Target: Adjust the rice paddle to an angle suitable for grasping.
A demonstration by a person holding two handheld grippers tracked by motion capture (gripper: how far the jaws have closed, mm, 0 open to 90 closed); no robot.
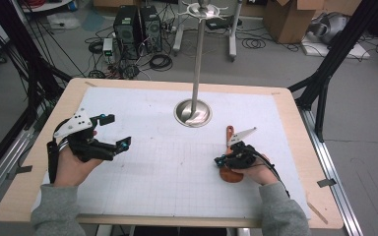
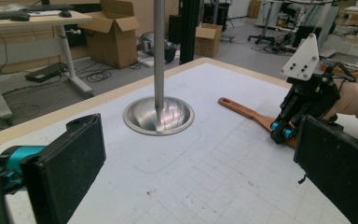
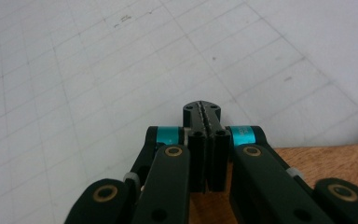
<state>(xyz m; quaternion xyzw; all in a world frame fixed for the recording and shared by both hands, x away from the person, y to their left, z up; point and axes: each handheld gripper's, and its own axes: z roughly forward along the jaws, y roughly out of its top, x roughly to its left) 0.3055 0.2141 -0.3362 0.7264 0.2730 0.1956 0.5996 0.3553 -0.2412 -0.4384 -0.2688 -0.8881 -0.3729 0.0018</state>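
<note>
1. Nearest, R gripper (image 1: 226, 158) sits low at the desk's (image 1: 285, 105) front-right; its fingers (image 3: 207, 122) are pressed fully together w/ nothing between them, tips over the white grid mat (image 1: 167, 167).
2. Under & just beside it lies the wooden spatula (image 1: 230, 169): broad end below the gripper body, handle running away toward the stand. Touching or not, can't tell.
3. L gripper (image 1: 114, 132) is held above the mat's left side, fingers (image 2: 70, 163) spread wide, empty, pointing across toward the stand.
4. Mid-desk further back: metal stand's round base (image 1: 193, 113) w/ upright pole (image 1: 197, 54), well apart from both grippers.
</note>
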